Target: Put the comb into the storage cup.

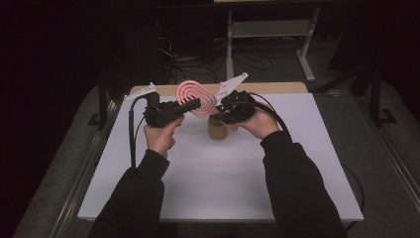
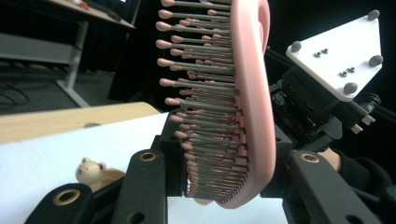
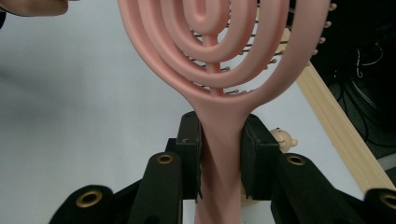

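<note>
Gripping now: both your hand-held grippers clamp the pink brush (image 1: 196, 97), right hand-held gripper (image 3: 219, 161) on its handle, left hand-held gripper (image 2: 224, 184) across its head.
Risk: pulling unevenly could twist it loose onto the worktop (image 1: 218, 183).

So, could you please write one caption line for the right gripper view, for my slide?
Right gripper clamps the handle of a pink vented hairbrush between its fingers, above a white table.
</note>
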The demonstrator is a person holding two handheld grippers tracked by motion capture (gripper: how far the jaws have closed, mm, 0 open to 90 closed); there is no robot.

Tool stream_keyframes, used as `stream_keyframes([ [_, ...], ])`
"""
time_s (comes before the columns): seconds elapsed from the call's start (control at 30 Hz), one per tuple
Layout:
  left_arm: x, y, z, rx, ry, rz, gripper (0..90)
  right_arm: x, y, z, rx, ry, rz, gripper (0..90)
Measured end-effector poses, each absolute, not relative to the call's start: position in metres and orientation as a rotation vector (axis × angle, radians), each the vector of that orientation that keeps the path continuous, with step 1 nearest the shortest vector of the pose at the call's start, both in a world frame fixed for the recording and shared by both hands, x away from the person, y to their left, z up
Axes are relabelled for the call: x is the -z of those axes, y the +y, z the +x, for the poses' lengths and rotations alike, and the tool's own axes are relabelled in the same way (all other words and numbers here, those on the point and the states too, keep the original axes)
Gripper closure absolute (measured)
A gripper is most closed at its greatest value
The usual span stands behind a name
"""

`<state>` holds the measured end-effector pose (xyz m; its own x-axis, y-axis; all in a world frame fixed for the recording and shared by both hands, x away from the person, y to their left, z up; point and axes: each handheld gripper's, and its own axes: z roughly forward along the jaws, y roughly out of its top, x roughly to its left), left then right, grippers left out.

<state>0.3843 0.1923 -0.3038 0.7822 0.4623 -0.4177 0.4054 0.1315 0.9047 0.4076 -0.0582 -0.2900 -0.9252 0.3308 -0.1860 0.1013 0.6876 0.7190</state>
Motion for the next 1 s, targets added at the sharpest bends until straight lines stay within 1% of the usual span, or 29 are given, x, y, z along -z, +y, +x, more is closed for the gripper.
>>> stream_keyframes([
  [0.13, 0.301, 0.19, 0.385, -0.078, 0.694, 1.518, 62.7, 0.29, -0.061, 0.409, -1.108, 2.598, 0.368, 69.6],
  [0.2, 0.3, 0.189, 0.387, -0.083, 0.697, 1.522, 62.8, 0.292, -0.062, 0.41, -1.118, 2.591, 0.381, 67.9],
  [0.3, 0.299, 0.191, 0.391, -0.074, 0.713, 1.523, 63.0, 0.292, -0.065, 0.413, -1.14, 2.587, 0.414, 61.5],
  [0.37, 0.299, 0.192, 0.394, -0.075, 0.717, 1.526, 63.1, 0.292, -0.067, 0.413, -1.163, 2.579, 0.439, 58.8],
  [0.6, 0.294, 0.197, 0.398, -0.115, 0.726, 1.544, 63.3, 0.293, -0.08, 0.416, -1.214, 2.556, 0.53, 45.3],
  [0.67, 0.292, 0.197, 0.399, -0.124, 0.723, 1.551, 63.4, 0.294, -0.084, 0.417, -1.227, 2.551, 0.57, 38.9],
  [0.87, 0.282, 0.197, 0.401, -0.137, 0.699, 1.564, 63.4, 0.298, -0.1, 0.421, -1.261, 2.517, 0.716, 14.3],
  [0.93, 0.278, 0.197, 0.402, -0.144, 0.697, 1.564, 63.4, 0.3, -0.105, 0.421, -1.261, 2.504, 0.747, 12.4],
  [1.0, 0.275, 0.198, 0.403, -0.141, 0.692, 1.56, 63.4, 0.302, -0.11, 0.421, -1.264, 2.502, 0.77, 7.1],
])
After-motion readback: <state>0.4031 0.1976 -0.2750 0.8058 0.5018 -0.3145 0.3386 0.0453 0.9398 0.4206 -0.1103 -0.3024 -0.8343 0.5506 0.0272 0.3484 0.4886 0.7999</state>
